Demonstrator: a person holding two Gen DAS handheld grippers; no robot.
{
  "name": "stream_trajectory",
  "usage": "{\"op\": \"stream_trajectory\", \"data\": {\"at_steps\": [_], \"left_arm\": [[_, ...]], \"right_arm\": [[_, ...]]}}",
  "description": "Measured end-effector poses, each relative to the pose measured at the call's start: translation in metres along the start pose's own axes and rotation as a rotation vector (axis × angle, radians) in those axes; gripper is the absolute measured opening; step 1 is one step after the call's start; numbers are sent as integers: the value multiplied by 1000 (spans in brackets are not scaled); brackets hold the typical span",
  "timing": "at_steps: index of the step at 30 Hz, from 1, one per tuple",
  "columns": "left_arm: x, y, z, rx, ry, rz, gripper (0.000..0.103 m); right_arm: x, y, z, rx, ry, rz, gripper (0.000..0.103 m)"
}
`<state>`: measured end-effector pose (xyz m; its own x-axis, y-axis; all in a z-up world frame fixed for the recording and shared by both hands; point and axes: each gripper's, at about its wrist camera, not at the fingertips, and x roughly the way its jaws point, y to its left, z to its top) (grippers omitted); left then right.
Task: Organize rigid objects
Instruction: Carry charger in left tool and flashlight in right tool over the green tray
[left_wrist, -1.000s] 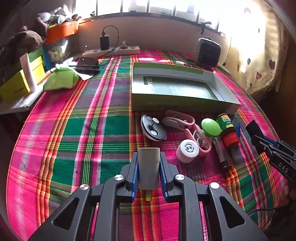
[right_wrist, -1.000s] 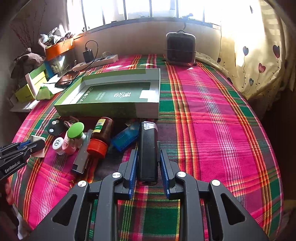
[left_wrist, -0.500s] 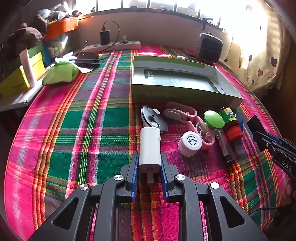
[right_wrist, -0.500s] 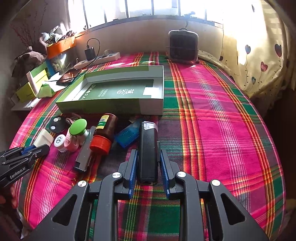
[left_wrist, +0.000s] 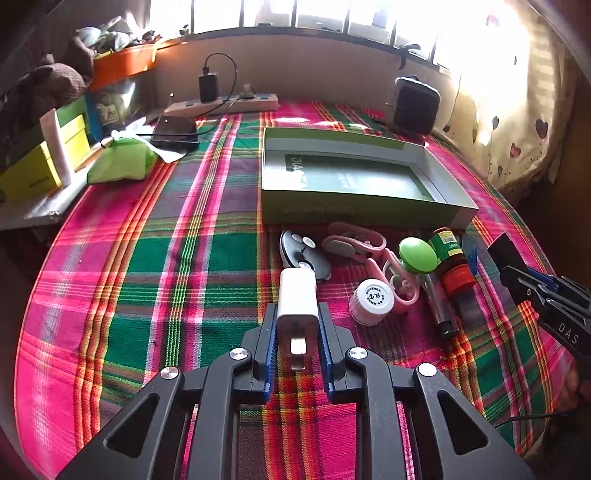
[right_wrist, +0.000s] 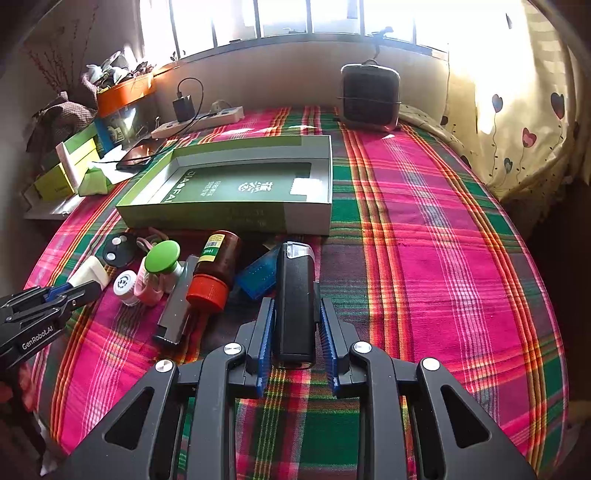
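My left gripper (left_wrist: 297, 309) is closing tight on a white charger plug (left_wrist: 297, 295), its pads pressing both sides and its prongs facing me. My right gripper (right_wrist: 295, 302) is shut on a black rectangular device (right_wrist: 295, 291) that sticks out forward. Between the two lies a pile: a black round remote (left_wrist: 303, 251), a pink clip (left_wrist: 354, 243), a green-capped item (left_wrist: 417, 254), a brown bottle with a red cap (right_wrist: 214, 266), a small white jar (left_wrist: 371, 301), a grey stick (right_wrist: 177, 306) and a blue piece (right_wrist: 258, 273). Behind the pile stands an open green box (right_wrist: 236, 184).
A plaid cloth (right_wrist: 424, 240) covers the surface. At the back are a power strip (left_wrist: 221, 105) with a charger, a dark phone (left_wrist: 173, 129) and a black heater (right_wrist: 369, 96). A green pouch (left_wrist: 122, 160) and yellow boxes (left_wrist: 33, 177) sit far left. A curtain (right_wrist: 517, 110) hangs at right.
The white plug in my left gripper has tipped from standing upright to lying forward. The left gripper has shifted slightly toward the pile. The right gripper has stayed put.
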<state>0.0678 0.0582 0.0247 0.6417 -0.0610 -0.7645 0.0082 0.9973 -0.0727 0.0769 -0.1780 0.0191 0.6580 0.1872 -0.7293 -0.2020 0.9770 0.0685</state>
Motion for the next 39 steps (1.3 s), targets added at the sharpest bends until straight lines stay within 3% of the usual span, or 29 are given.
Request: {"op": "stream_trajectory", "data": {"at_steps": [18,28,39], "left_arm": [[-16,0,40,3,-97,-27,19],[12,0,78,-5,-103,-35,19],[51,-8,112,12,-83,-47,19]], "right_arm": [[-8,9,29,-33,-61,11,25],[12,7,59,-44,-59,43,25],[61,1,96,-50,7,63,25]]}}
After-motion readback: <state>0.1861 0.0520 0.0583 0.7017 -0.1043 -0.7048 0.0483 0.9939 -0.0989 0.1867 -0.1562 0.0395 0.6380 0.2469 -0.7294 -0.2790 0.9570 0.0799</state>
